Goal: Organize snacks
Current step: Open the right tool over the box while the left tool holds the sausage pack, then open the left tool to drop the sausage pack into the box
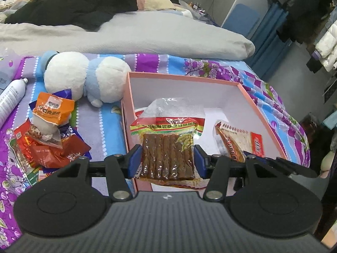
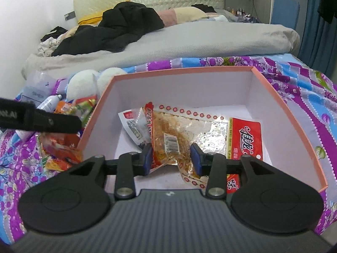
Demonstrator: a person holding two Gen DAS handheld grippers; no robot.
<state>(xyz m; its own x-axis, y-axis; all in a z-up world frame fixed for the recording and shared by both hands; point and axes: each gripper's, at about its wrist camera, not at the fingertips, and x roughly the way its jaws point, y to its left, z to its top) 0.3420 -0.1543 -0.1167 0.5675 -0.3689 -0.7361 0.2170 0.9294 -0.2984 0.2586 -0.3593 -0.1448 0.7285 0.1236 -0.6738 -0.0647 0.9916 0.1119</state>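
Observation:
A pink box (image 1: 183,77) with white inner walls lies open on the bed. My left gripper (image 1: 167,160) hangs over its near left corner. A clear packet of brown tofu strips (image 1: 168,154) lies between the blue pads, which stand close at its sides without pinching it. My right gripper (image 2: 171,158) is inside the box (image 2: 181,70), open, its pads apart on either side of a crumpled orange snack packet (image 2: 170,139) lying on the box floor. A red noodle packet (image 2: 244,141) lies to its right. Loose snack packets (image 1: 48,143) are piled left of the box.
A white and blue plush toy (image 1: 84,76) lies against the box's far left corner. A white spray bottle (image 1: 10,97) lies at the far left. A grey duvet (image 1: 147,35) and dark clothes fill the bed behind. The bed's edge drops off on the right.

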